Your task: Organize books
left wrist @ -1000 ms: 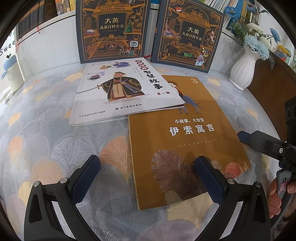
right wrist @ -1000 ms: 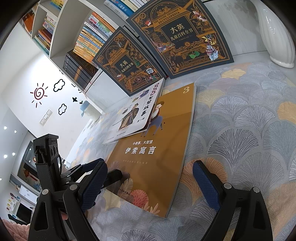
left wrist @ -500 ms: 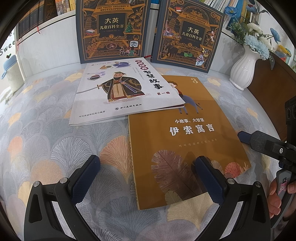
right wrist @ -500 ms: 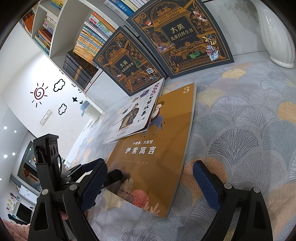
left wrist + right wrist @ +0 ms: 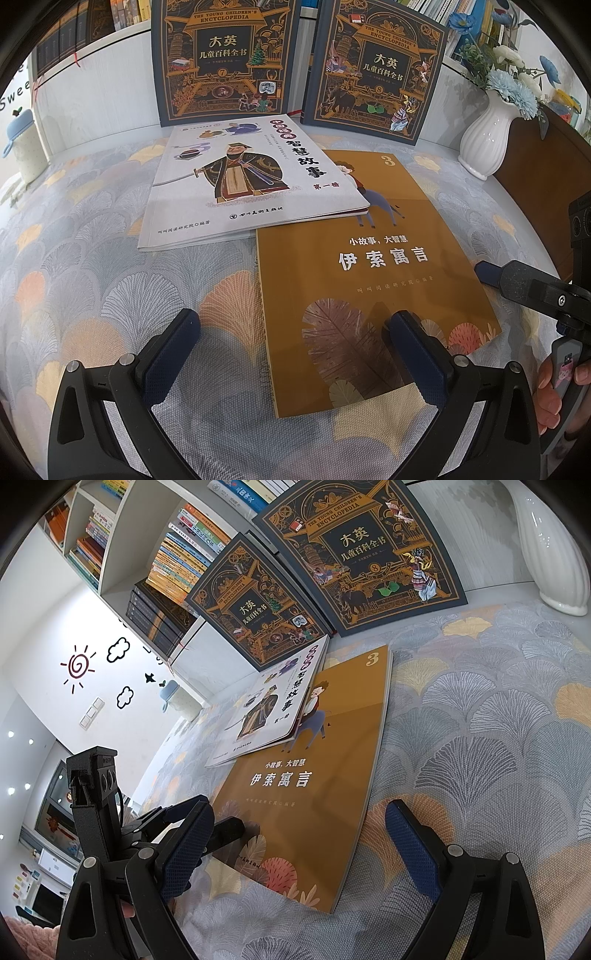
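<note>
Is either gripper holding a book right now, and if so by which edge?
Nothing is held. The left gripper and right gripper are both open above the brown book, which lies flat on the cloth, pads clear of it.

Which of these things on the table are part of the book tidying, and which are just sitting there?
Job: brown book, white book, two encyclopedias, volume 7 and volume 8.

Lying about: vase with flowers, patterned cloth, capped bottle.
</note>
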`<state>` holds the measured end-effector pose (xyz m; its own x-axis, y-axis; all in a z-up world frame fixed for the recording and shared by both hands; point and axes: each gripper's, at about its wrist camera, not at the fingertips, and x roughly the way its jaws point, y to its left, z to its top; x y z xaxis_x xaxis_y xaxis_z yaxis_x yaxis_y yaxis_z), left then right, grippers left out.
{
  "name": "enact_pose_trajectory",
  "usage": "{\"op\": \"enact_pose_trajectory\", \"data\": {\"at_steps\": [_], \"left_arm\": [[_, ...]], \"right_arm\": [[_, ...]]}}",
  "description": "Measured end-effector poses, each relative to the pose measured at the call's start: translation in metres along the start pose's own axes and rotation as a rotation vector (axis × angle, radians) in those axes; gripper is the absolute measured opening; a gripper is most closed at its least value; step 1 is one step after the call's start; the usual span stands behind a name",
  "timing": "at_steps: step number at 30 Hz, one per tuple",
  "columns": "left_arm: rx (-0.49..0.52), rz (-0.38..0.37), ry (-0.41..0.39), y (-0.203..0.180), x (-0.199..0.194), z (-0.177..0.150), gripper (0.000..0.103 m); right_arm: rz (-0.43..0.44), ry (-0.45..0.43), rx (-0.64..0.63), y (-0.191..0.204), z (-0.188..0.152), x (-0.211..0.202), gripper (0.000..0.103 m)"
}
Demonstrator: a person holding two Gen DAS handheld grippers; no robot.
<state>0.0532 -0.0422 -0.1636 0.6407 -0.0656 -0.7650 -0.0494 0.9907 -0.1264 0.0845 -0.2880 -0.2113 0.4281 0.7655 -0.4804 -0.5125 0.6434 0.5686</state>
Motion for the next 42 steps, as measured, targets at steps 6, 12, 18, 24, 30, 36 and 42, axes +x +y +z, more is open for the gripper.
{"op": "enact_pose_trajectory", "data": {"at_steps": [6,12,18,24,30,36,42], "left_arm": [[0.0,0.0,-0.001,0.0,0.0,0.0,0.103],[0.0,0.001,-0.001,0.0,0.0,0.0,0.103],[0.0,0.001,-0.001,0.0,0.0,0.0,0.103],[-0.002,-0.002,-0.003,-0.001,0.0,0.0,0.103],[0.154,-0.124,0.03,-0.025,-0.004,-0.009,0.102],[0.124,-0.23,0.084,-0.026,-0.019,-0.018,0.102],[0.1,-0.339,0.148,-0.036,-0.063,-0.055,0.102]], "right_arm": [[0.0,0.0,0.0,0.0,0.0,0.0,0.093],[0.0,-0.001,0.0,0.0,0.0,0.0,0.093],[0.0,-0.001,0.0,0.0,0.0,0.0,0.093],[-0.003,0.008,-0.002,0.001,0.0,0.001,0.093],[-0.021,0.136,-0.035,0.022,0.002,0.013,0.095],[-0.046,0.193,0.039,0.022,-0.007,-0.008,0.094],[-0.015,0.267,0.08,0.037,-0.05,-0.041,0.094]]}}
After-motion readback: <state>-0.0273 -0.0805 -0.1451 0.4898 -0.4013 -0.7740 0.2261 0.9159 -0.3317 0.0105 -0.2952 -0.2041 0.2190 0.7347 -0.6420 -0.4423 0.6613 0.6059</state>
